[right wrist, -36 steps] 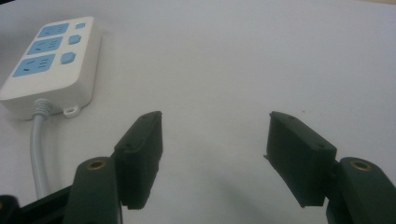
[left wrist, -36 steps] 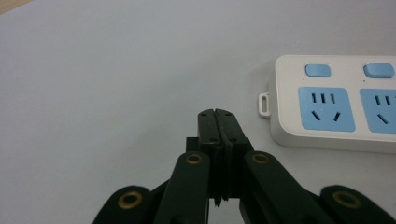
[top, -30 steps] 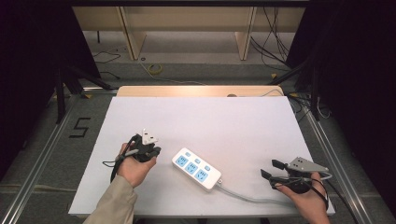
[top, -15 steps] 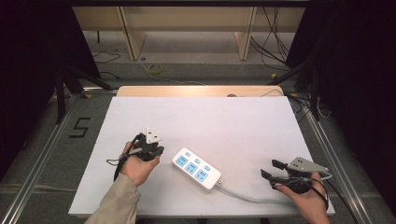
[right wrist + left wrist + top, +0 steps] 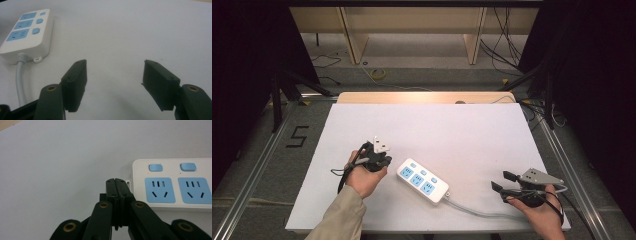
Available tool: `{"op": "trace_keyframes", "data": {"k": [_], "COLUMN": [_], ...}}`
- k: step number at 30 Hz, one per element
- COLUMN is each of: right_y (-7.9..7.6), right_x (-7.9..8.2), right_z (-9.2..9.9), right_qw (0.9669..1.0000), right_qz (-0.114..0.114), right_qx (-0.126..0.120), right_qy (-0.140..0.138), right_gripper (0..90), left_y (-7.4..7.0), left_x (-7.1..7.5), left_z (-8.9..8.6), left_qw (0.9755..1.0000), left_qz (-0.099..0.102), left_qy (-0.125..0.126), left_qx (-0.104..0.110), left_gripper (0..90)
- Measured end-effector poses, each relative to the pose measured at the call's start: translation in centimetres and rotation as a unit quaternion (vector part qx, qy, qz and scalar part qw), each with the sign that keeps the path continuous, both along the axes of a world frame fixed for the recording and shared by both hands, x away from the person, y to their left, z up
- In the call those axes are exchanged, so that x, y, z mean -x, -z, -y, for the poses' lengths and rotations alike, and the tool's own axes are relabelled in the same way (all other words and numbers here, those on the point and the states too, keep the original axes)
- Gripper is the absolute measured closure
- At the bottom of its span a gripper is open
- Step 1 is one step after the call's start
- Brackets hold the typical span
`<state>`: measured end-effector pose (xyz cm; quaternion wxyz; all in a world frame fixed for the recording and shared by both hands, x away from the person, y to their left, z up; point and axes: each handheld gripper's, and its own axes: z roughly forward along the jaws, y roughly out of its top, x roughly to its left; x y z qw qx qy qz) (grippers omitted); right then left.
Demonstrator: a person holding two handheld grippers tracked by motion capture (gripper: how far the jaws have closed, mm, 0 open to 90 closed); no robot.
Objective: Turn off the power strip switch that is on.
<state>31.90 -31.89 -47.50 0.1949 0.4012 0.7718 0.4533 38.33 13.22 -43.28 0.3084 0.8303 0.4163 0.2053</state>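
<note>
While the left claw (image 5: 116, 181) sits clenched on nothing, its tips hover just beside the near end of the strip (image 5: 422, 180), which lies on the tabletop (image 5: 452, 130) between the two hands. Long axis runs diagonally, from upper left toward the right hand, cord (image 5: 472, 210) trailing that way. Left claw is clearly nearer, and probably lines up with the end button (image 5: 155, 167), though that's hard to call. Right claw (image 5: 113, 82) stays released, well apart, at the cord end.
</note>
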Motion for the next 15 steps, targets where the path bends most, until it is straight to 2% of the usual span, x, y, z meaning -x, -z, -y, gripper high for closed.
{"op": "trace_keyframes", "data": {"k": [15], "right_y": [0.0], "right_x": [0.0], "right_z": [0.0], "right_qw": [1.0000], "right_qz": [-0.001], "right_qx": [0.000], "right_qy": [-0.001], "right_gripper": [36.9], "left_y": [-0.1], "left_x": [-0.2], "left_z": [1.2], "left_qw": [0.9999], "left_qz": [-0.001], "left_qy": [0.012], "left_qx": [0.000], "left_gripper": [89.8]}}
